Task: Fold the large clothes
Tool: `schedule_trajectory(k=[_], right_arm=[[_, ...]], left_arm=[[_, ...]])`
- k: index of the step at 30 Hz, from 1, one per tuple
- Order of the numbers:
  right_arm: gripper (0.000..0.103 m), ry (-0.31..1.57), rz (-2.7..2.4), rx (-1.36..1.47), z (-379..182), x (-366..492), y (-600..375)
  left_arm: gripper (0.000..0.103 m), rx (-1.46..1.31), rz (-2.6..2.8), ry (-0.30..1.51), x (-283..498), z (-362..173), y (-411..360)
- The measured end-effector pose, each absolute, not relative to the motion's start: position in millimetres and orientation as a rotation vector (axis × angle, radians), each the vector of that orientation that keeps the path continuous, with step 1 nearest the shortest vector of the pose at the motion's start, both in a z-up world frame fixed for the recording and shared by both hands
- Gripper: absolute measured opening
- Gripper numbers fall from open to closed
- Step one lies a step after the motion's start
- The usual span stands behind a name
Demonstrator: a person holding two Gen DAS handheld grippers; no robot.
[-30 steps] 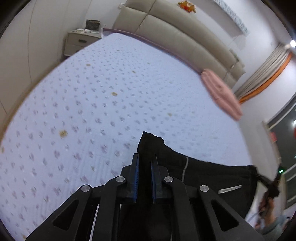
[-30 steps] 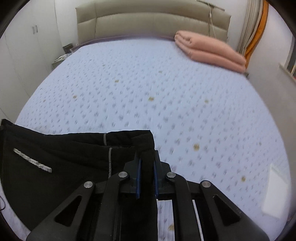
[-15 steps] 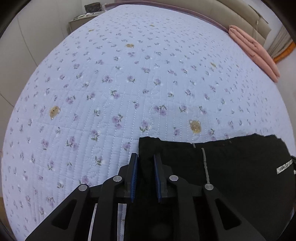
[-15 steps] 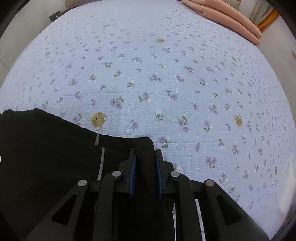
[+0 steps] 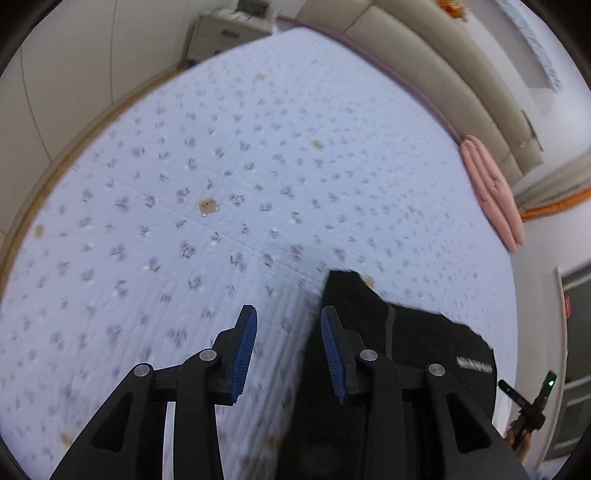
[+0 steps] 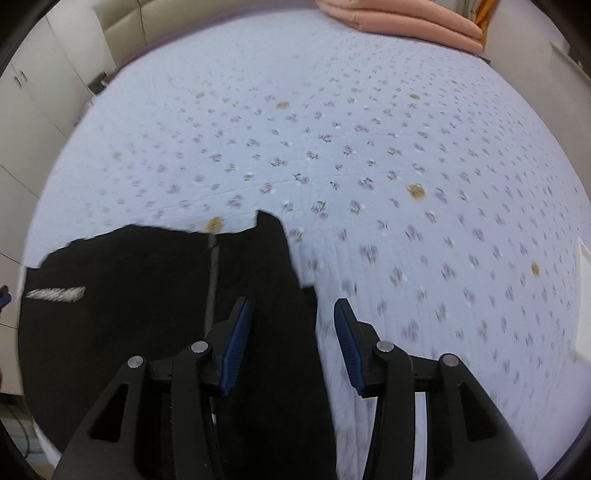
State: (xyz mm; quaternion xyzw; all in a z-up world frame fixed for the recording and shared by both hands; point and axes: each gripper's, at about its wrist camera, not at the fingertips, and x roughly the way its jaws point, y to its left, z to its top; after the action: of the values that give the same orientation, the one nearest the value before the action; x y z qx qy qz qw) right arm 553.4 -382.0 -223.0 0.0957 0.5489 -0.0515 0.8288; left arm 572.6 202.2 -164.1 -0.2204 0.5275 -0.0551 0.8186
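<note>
A black garment with a white logo strip lies flat on the floral bedspread. In the left wrist view its left top corner sits just ahead of my left gripper. The jaws are opening, and the garment's edge runs beside the right-hand blue pad without being pressed. In the right wrist view the black garment fills the lower left. Its right top corner lies loose between the fingers of my right gripper, whose jaws are also opening.
A folded pink blanket lies at the far side of the bed by the beige headboard. A nightstand stands at the bed's far left corner. White cupboards line the left wall.
Both grippers were shut on the garment's top corners; both have now opened and let go. The garment rests on the bed, and both cameras have drawn back.
</note>
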Motion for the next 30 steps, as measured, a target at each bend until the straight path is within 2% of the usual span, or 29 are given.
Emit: schedule_trajectory(k=[5, 8, 9, 15, 21, 26, 30], right_arm=[[0.050, 1.132, -0.044, 0.151, -189, 503, -338], [0.065, 1.129, 0.016, 0.141, -183, 477, -304], [0.068, 1.127, 0.032, 0.119, -183, 468, -288], [0.067, 1.129, 0.027, 0.032, -211, 459, -230], [0.067, 1.221, 0.014, 0.057, -262, 468, -227], [0.067, 1.228, 0.019, 0.087, -267, 470, -231], [0.064, 1.208, 0.032, 0.139, -243, 456, -245]], left_arm=[[0.037, -0.281, -0.139, 1.062, 508, -118, 145], [0.037, -0.189, -0.176, 1.041, 474, -110, 99], [0.037, -0.156, -0.186, 1.030, 460, -110, 77], [0.037, -0.088, -0.278, 1.079, 428, -147, -8], [0.040, -0.042, -0.251, 1.188, 436, -210, -32], [0.040, -0.058, -0.256, 1.203, 441, -209, -28], [0.041, -0.107, -0.239, 1.171, 430, -184, -7]])
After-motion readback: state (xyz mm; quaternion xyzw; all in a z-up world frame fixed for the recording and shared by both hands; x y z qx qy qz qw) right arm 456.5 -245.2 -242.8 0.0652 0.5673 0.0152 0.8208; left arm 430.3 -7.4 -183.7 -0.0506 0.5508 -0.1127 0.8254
